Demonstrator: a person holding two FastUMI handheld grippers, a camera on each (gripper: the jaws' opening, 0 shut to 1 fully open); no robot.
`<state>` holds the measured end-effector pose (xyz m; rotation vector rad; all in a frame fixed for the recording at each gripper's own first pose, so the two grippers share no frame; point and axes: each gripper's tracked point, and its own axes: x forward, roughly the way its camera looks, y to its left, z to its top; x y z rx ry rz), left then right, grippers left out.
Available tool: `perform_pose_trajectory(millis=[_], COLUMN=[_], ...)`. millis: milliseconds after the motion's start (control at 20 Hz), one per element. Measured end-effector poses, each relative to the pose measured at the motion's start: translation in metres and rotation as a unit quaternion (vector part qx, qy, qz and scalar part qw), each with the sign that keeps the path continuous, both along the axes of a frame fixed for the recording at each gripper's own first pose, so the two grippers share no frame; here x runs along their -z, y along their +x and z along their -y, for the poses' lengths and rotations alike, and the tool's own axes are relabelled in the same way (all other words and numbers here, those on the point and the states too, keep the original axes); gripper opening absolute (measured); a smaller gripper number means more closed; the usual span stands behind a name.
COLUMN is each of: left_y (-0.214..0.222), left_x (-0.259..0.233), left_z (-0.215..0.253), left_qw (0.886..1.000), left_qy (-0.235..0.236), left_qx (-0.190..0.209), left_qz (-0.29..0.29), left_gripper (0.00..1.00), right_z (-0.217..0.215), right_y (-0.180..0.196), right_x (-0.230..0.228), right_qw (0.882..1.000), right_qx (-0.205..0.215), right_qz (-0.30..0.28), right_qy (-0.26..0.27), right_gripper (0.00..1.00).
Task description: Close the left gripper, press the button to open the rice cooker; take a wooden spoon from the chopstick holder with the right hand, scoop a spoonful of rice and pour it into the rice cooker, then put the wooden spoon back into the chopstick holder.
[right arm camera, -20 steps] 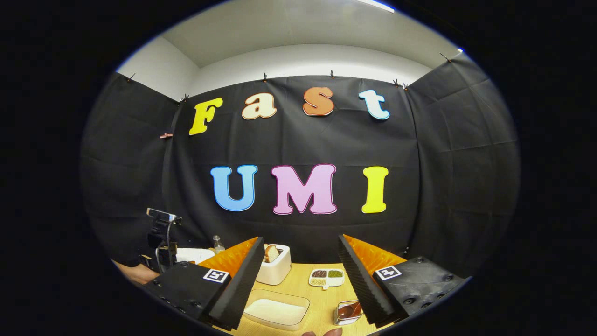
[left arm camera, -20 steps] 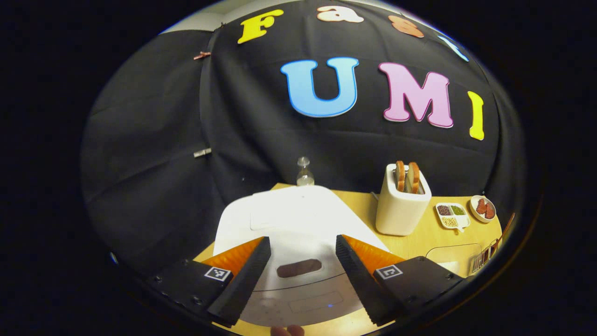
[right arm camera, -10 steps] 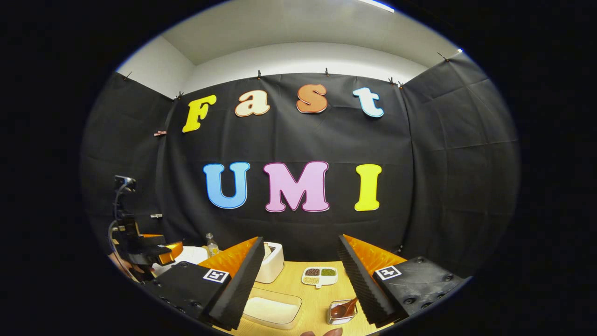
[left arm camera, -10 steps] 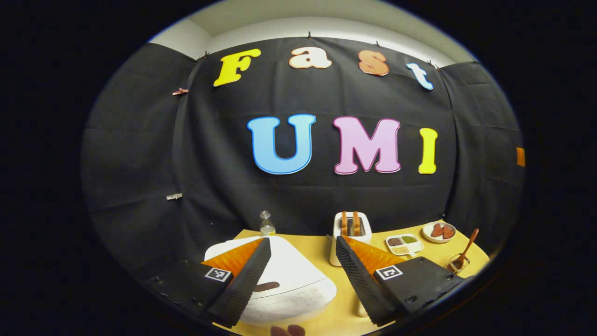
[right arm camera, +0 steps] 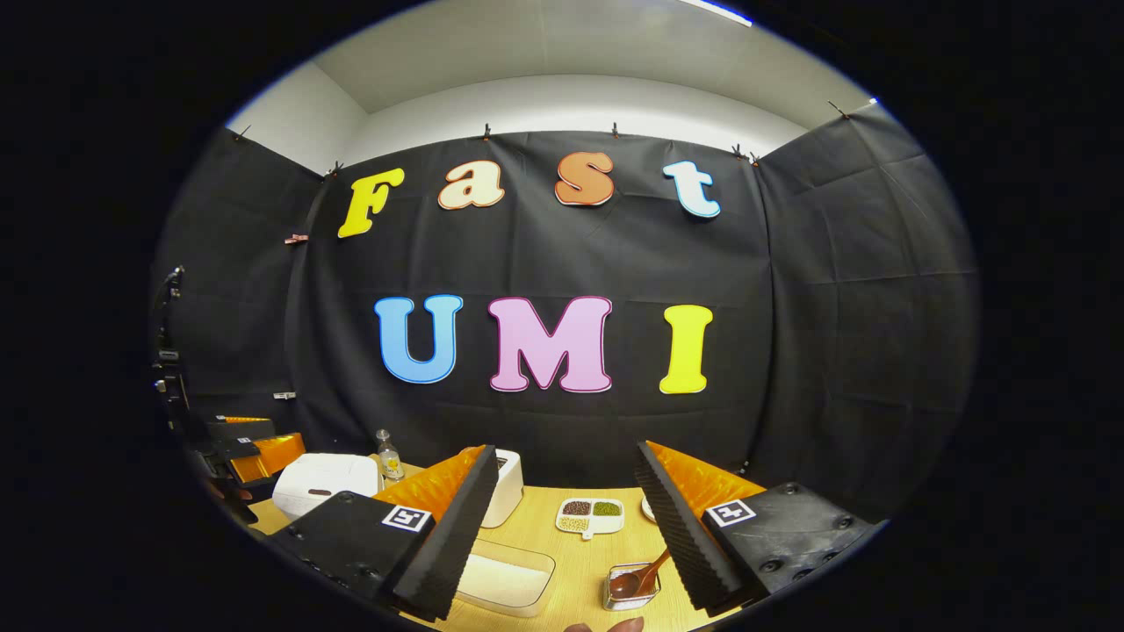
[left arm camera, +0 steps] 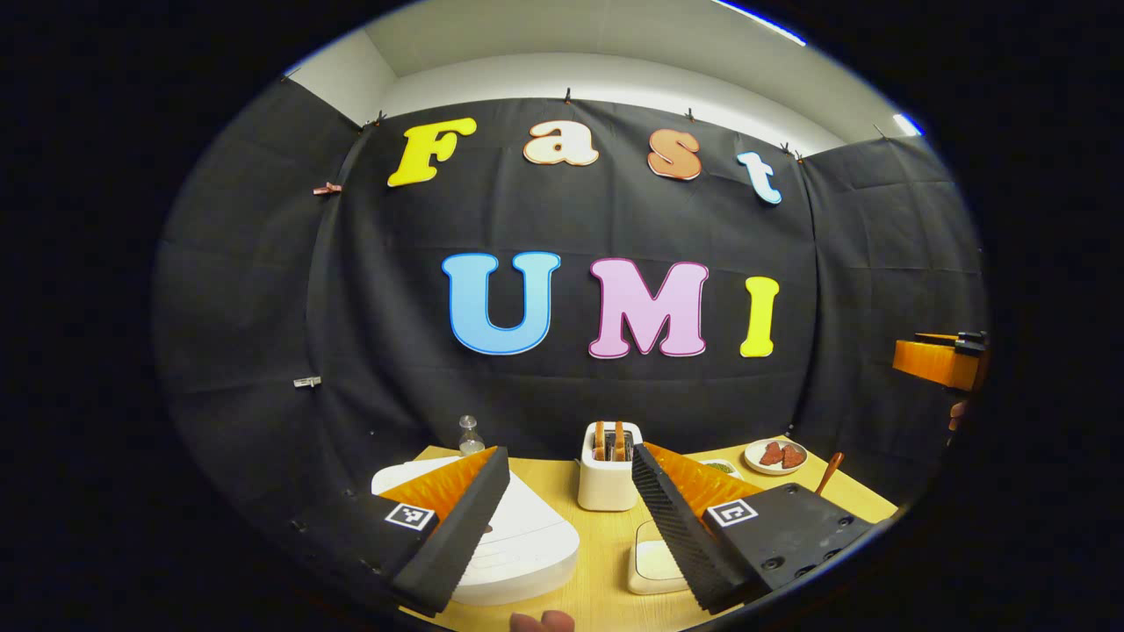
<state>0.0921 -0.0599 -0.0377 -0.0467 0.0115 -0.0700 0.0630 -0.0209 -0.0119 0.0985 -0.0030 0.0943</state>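
While both pairs of tongs stand wide apart and grip nothing, the left tongs (left arm camera: 566, 527) hang above the closed white rice cooker (left arm camera: 518, 544) on the pale wooden counter (left arm camera: 606, 535), and the right tongs (right arm camera: 562, 535) hover over the clear rectangular box of white rice (right arm camera: 505, 579). Just beside that box, the brown wooden spoon (right arm camera: 639, 579) leans in the small wire chopstick holder (right arm camera: 630, 592). No brand or label writing is legible on any appliance.
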Motion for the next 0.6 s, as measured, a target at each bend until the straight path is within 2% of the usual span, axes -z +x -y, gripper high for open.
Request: perform_pose_trajectory(millis=[250,600], left_y=[-0.020,-0.021], left_x=[0.000,-0.010], left_z=[0.010,0.011], left_qw=[1.000,1.000], left_qy=[0.003,0.004], left_qx=[0.007,0.007], left_qz=[0.006,0.012], left_gripper=[0.97,0.97], right_z=[0.007,0.009], right_y=[0.001,-0.004], right_x=[0.013,0.025], right_qw=[1.000,1.000], right_qx=[0.008,0.013], right_qz=[-0.013,-0.023], right_qy=[-0.001,-0.009], right_gripper=[0.98,0.98])
